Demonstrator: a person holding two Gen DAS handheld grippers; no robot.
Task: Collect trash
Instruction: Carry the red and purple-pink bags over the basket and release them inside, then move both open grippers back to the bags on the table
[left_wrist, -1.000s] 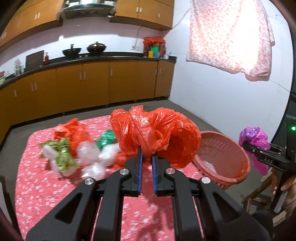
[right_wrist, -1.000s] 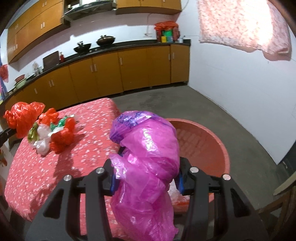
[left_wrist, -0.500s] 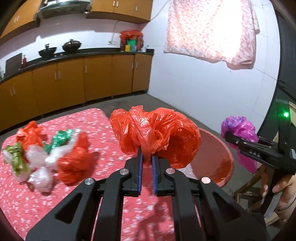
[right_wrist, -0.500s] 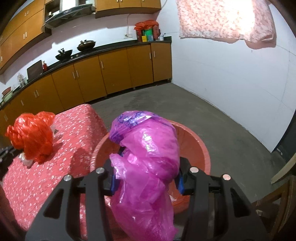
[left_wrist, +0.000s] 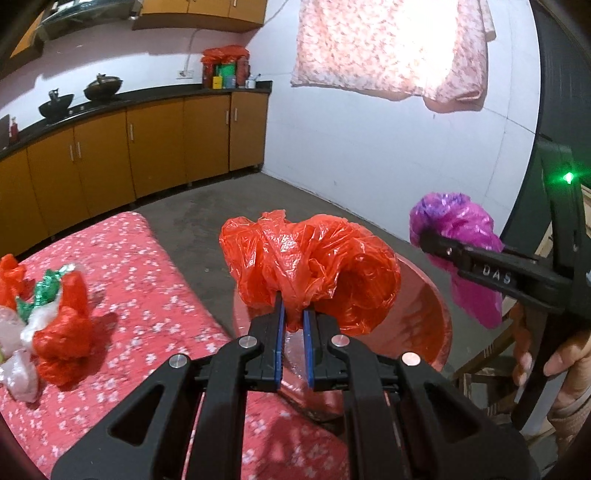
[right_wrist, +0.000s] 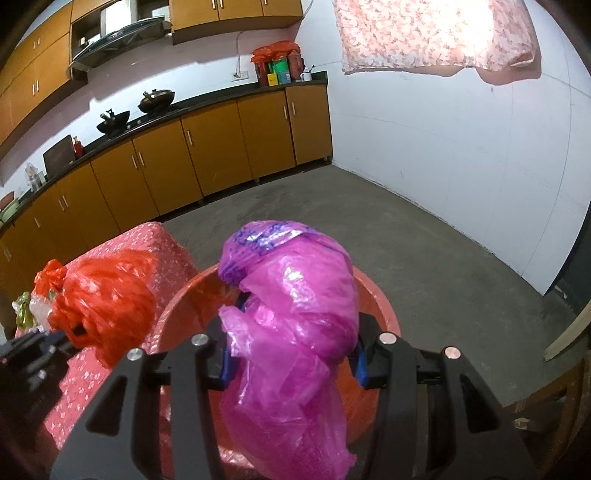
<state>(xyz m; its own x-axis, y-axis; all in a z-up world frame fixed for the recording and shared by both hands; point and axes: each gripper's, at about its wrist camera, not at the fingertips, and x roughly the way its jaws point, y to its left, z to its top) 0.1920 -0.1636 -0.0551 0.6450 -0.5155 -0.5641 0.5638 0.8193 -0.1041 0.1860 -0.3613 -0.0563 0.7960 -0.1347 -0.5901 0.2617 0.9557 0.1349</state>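
Observation:
My left gripper (left_wrist: 293, 314) is shut on a crumpled red plastic bag (left_wrist: 314, 266) and holds it over the near rim of the red basket (left_wrist: 436, 325). My right gripper (right_wrist: 291, 328) is shut on a pink and purple plastic bag (right_wrist: 291, 317) and holds it above the same basket (right_wrist: 384, 314). The pink bag (left_wrist: 458, 236) and right gripper also show in the left wrist view, to the right of the basket. The red bag (right_wrist: 107, 299) shows at the left in the right wrist view.
A pile of red, green and clear plastic bags (left_wrist: 48, 317) lies on the table's red flowered cloth (left_wrist: 147, 295). Orange kitchen cabinets (right_wrist: 207, 162) line the far wall. A wooden chair (left_wrist: 491, 354) stands by the basket. A pink cloth (left_wrist: 391, 48) hangs on the white wall.
Both grippers have swung right toward the basket with their bags. The red bag has moved from over the table to the basket's rim; the pile has slid left in view.

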